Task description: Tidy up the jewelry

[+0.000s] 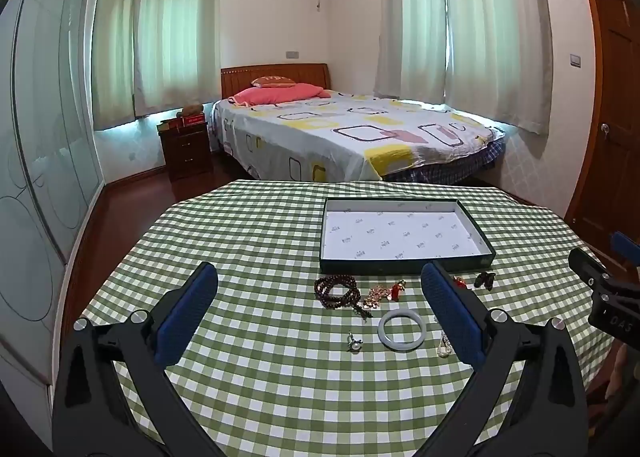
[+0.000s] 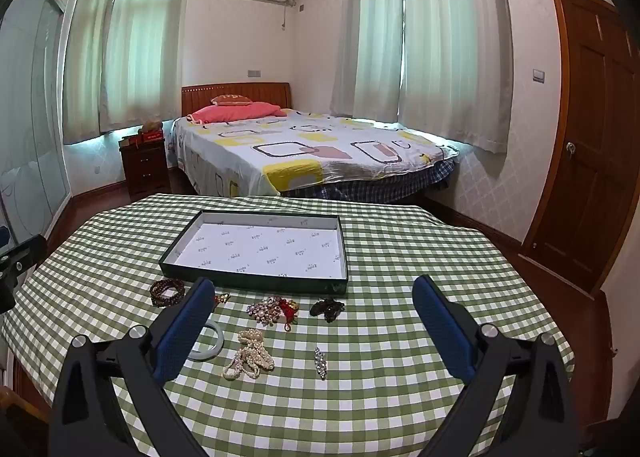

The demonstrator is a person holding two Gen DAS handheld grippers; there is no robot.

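Jewelry: eight loose pieces (image 2: 254, 355) on table; one box (image 2: 256, 281), empty.

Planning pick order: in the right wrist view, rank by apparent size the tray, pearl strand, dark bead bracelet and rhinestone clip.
1. Tray, far the largest.
2. Pearl strand.
3. Dark bead bracelet, though it lies farther away, so unsure against the pearls.
4. Rhinestone clip, smallest.

Matt checked cloth tablecloth (image 1: 248, 241); glossy bangle (image 1: 400, 328)
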